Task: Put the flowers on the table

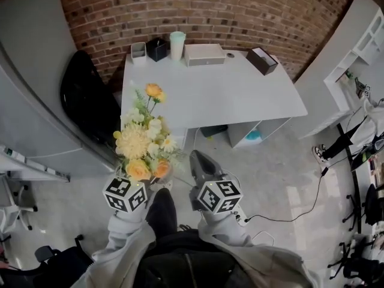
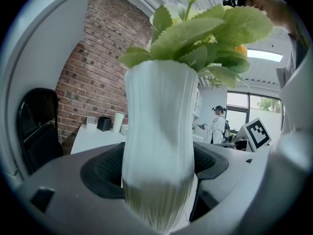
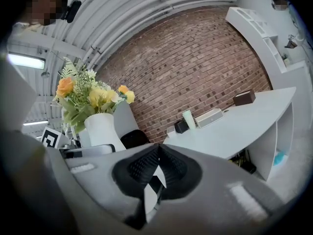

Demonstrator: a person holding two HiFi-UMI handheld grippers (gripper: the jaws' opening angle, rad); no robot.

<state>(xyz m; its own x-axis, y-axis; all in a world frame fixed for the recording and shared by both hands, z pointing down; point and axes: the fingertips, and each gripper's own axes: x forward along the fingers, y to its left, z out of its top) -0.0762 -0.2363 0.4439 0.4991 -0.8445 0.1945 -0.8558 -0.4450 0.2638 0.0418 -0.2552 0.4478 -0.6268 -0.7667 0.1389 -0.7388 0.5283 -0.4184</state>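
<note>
A person held a white ribbed vase (image 2: 159, 131) of yellow and orange flowers (image 1: 144, 143) clamped between the pads of the left gripper (image 1: 131, 189), at 11 o'clock in the head view. The right gripper (image 3: 156, 160), at 1 o'clock, had its jaws pressed together on nothing. The white table (image 1: 240, 95) stood at 12 o'clock against a brick wall (image 1: 240, 11), apart from the bouquet.
</note>
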